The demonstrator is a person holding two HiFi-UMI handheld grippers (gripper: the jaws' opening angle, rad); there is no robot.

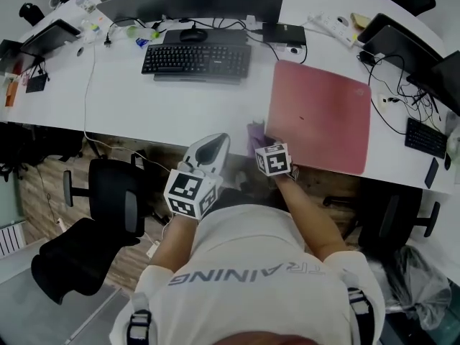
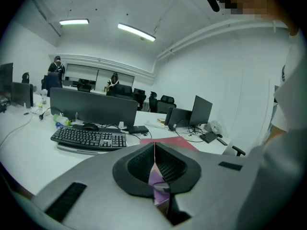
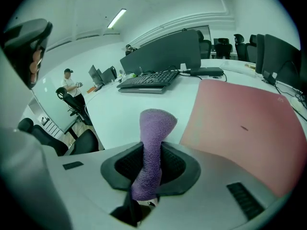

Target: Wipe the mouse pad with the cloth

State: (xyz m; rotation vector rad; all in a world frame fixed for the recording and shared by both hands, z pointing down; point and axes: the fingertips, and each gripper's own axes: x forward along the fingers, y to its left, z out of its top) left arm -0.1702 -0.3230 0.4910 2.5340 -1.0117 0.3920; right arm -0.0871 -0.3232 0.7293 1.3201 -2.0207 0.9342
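Beside the near left corner of the mouse pad (image 3: 240, 123), the cloth (image 3: 152, 143) stood clamped between the right gripper (image 3: 153, 166) jaws, presumably poised for a first stroke. My left gripper (image 2: 154, 164) idled off the desk (image 1: 180, 113) edge, jaws together, with an unidentifiable purplish sliver (image 2: 158, 186) in the slit. No containers involved.

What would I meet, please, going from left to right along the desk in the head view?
Dark tilted screen → black keyboard → purple cloth → pink mouse pad → second keyboard. The big monitor overlaps the black keyboard, so it is left out.
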